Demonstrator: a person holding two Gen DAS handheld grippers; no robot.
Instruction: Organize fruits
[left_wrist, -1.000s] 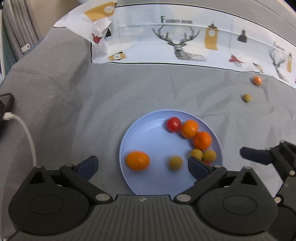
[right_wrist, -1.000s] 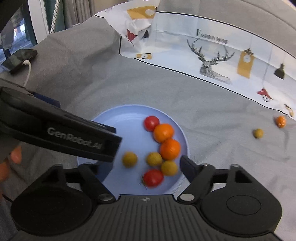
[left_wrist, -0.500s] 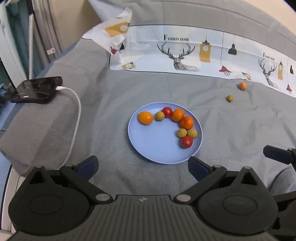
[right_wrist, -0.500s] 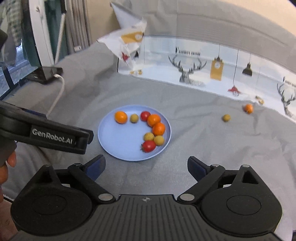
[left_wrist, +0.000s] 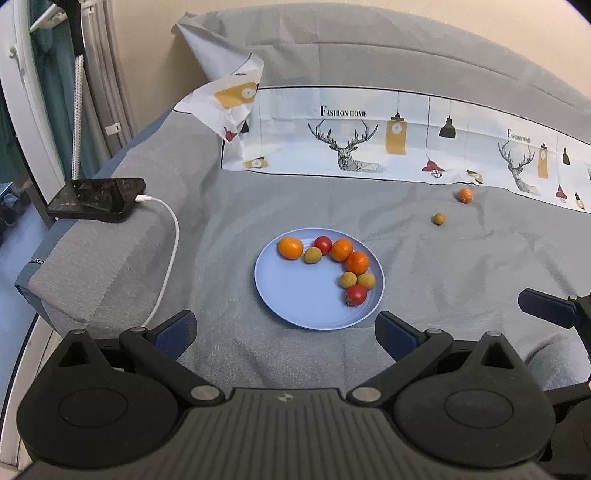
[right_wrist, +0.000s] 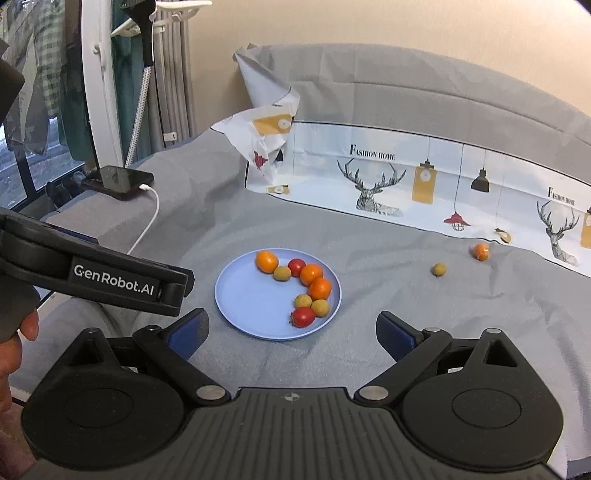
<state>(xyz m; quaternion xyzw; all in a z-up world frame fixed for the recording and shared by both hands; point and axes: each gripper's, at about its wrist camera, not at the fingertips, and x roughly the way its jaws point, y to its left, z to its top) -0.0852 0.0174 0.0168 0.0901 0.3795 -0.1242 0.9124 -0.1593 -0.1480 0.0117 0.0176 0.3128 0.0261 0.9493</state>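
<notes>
Left wrist view: the left gripper (left_wrist: 284, 328) hangs above the grey bedspread (left_wrist: 229, 206), jaws spread wide and empty. Ahead sits the round pale-blue plate (left_wrist: 295, 295), with eight small fruits curving along its far and right rim: three oranges, two red ones, three yellowish-green ones. Off to the right on the cloth lie a loose small orange fruit (left_wrist: 464, 195) and, nearer, a loose small yellow-green fruit (left_wrist: 439, 218), near each other but apart. A black phone (left_wrist: 98, 199) with a white cable (left_wrist: 168, 251) rests at left.

Right wrist view: the right gripper (right_wrist: 291, 332) has just been opening; its jaws stand wide with nothing between them. The plate lies just ahead, and the left gripper's black body crosses the left edge.
</notes>
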